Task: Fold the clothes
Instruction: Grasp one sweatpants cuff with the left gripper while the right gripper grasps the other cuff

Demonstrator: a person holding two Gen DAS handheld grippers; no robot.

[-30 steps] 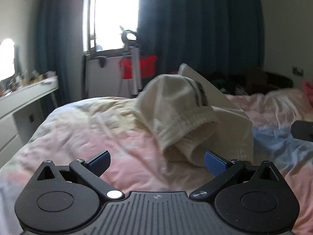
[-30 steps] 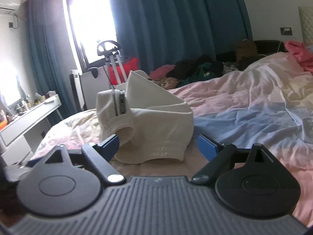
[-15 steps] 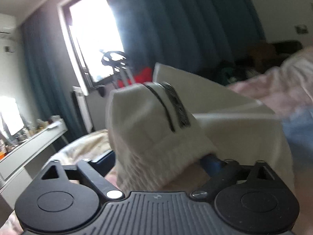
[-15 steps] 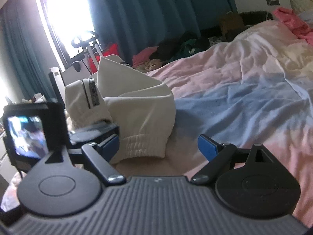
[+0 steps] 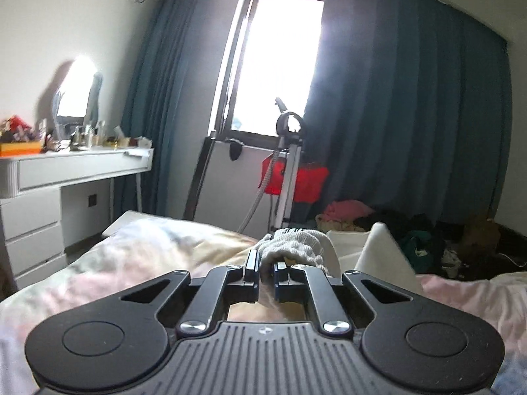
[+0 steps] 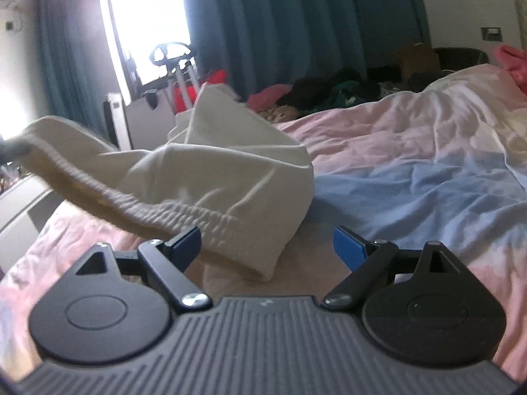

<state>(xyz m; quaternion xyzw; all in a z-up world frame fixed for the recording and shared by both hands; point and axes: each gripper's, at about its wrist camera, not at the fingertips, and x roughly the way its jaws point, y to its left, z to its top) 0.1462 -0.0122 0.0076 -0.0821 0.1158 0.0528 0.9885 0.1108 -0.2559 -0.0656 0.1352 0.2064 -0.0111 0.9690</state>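
Cream sweatpants (image 6: pixel 210 177) are lying half bunched on the pink and blue bedspread (image 6: pixel 411 171), their ribbed waistband (image 5: pixel 293 242) pinched between the nearly closed fingers of my left gripper (image 5: pixel 266 271) and being held off the bed. My right gripper (image 6: pixel 266 242) is hovering just before the hem, fingers spread wide around nothing. I am judging this a mid-fold lift; next I am needing a second hold on the loose edge.

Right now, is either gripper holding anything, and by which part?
The left gripper is shut on the cream-white ribbed elastic cuff of the cream-white garment. The right gripper is open, holding nothing.
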